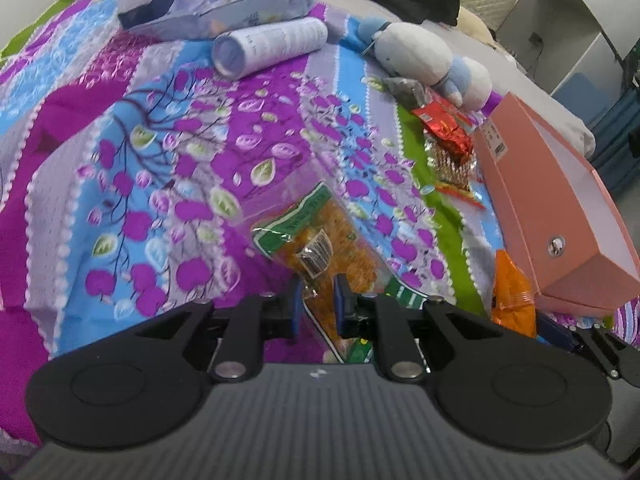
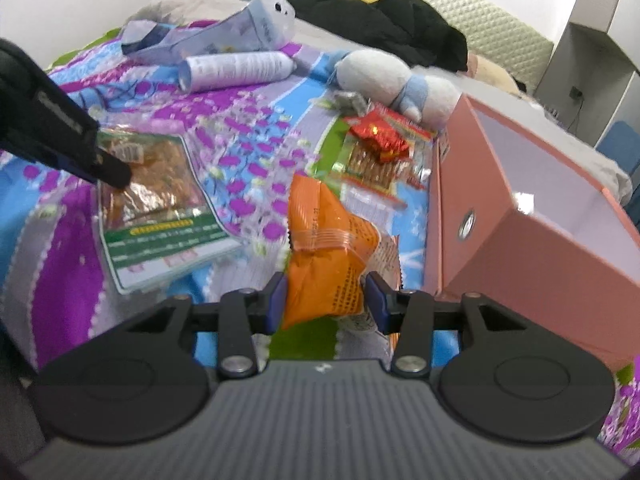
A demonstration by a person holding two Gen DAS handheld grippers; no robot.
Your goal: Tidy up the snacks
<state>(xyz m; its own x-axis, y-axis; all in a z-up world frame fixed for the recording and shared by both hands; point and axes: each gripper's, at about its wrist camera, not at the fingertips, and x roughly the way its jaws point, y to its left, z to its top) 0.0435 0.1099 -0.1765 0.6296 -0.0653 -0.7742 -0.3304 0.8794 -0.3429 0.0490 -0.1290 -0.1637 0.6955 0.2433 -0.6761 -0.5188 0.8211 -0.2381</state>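
Snack packets lie scattered over a bed's floral quilt [image 1: 168, 152]. Clamped in the left gripper [image 1: 317, 304] is a crinkly clear packet with green borders [image 1: 320, 240], full of golden strips. An orange foil pouch [image 2: 328, 252], puffy and creased, is pinched by the right gripper [image 2: 325, 300] just beside an open pink cardboard box [image 2: 532, 240]. Farther back rests a shiny red packet [image 2: 380, 140].
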